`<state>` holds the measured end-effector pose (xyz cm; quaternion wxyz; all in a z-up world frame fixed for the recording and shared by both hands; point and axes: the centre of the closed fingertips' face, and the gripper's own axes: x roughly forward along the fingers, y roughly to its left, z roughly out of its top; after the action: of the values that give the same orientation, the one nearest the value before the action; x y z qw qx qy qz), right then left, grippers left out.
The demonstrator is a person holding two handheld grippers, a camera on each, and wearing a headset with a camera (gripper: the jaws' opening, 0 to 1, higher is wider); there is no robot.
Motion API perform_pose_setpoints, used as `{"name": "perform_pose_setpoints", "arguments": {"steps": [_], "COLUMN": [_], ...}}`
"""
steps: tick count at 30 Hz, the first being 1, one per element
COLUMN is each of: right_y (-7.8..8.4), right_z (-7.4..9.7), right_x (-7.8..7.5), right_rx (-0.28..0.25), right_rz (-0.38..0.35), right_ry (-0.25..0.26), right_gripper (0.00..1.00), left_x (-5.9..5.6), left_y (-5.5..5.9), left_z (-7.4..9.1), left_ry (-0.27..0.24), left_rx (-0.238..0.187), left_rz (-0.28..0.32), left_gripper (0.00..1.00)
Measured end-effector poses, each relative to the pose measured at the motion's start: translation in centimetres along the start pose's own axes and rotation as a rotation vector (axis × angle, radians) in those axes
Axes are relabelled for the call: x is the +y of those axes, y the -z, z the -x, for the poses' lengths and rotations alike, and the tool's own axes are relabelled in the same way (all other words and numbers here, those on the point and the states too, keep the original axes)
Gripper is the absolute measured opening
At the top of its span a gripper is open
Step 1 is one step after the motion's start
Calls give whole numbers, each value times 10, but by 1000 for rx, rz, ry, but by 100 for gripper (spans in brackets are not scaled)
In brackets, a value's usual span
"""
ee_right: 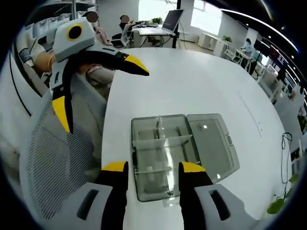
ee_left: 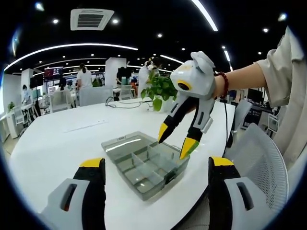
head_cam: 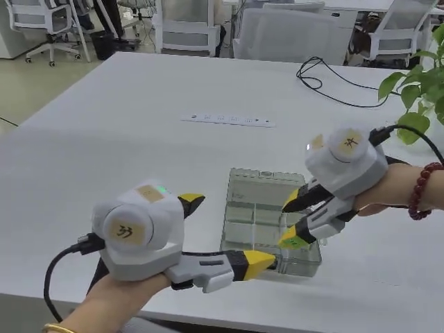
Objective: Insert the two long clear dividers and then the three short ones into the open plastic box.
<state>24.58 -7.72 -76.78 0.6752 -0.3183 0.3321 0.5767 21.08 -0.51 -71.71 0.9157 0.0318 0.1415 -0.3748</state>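
On the white table, near edge: left hand-held gripper and right hand-held gripper, both open and empty, at the clear rectangular plastic box.
Closest in, the left one has its yellow-tipped jaws spread wide, one tip right at the box's front edge. The box sits open, lid lying flat on the far side, with clear plastic dividers standing crosswise inside; can't tell how many. The right one hovers over the box's right side, jaws partly apart. Further back there's a white power strip, a black cable and a green leafy plant.
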Motion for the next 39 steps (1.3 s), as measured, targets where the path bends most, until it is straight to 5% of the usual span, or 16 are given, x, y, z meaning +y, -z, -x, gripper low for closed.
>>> {"name": "perform_pose_setpoints", "arguments": {"steps": [14,21,27,39], "right_y": [67,93,114,166], "right_z": [30,36,38,36], "right_x": [-8,-7,-6,-11], "right_rx": [43,63,84,202], "right_rz": [-49,-71,-71,-20], "right_ry": [39,37,34,-3], "right_gripper": [49,49,49,48], "left_x": [1,1,2,4], "left_y": [1,7,11,13], "left_z": [-1,-2,-2,-6], "left_ry": [24,18,17,12], "left_rx": [21,87,112,140], "left_rz": [15,-60,-61,-73], "left_gripper": [96,92,92,89]}}
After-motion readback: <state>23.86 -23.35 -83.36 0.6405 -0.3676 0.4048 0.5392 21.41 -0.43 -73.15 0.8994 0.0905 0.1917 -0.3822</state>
